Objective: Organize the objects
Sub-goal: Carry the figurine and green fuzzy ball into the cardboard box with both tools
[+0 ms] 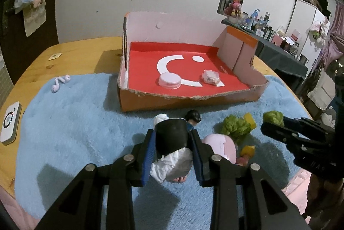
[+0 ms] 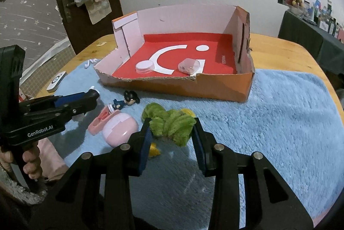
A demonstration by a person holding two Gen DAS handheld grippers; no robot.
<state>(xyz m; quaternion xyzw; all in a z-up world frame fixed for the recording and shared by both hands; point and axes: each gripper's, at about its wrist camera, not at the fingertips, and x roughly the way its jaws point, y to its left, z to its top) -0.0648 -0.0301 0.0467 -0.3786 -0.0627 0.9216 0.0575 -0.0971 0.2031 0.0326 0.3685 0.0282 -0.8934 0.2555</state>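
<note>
- Left gripper (image 1: 173,144): jaws clenched on a small doll (image 1: 172,152), blue pads pressing both of its sides; it is held above the blue fleece mat (image 1: 75,122), just short of the box front
- The doll: a black garment round its middle, white crumpled fabric bulging below, a white tuft at the top end (its face cannot be made out)
- Right gripper (image 2: 172,135): jaws clamped on a green knitted toy (image 2: 172,125), its ribbed yarn bunched between the pads; a yellow part (image 2: 154,151) shows beneath it
- Cardboard box (image 2: 225,88): orange outside, pale pink walls, red floor with a white curve and dot; front wall torn down low. It sits on the mat at the far side
- Inside the box: a round pink-lidded jar (image 1: 169,80) on the left, and a small clear pouch with pinkish contents (image 1: 210,77) to its right, the two apart
- On the mat near the grippers: a pink oval case (image 2: 119,131), a pink open case (image 2: 101,121) touching it, and a dark-haired figurine (image 2: 126,101) lying on its side
- Far left of the mat: lilac earphones (image 1: 60,81); a white square device (image 1: 9,124) lies at the mat's edge on the wooden table (image 1: 86,51)
- A person's hand (image 2: 30,163) grips the left tool's handle
</note>
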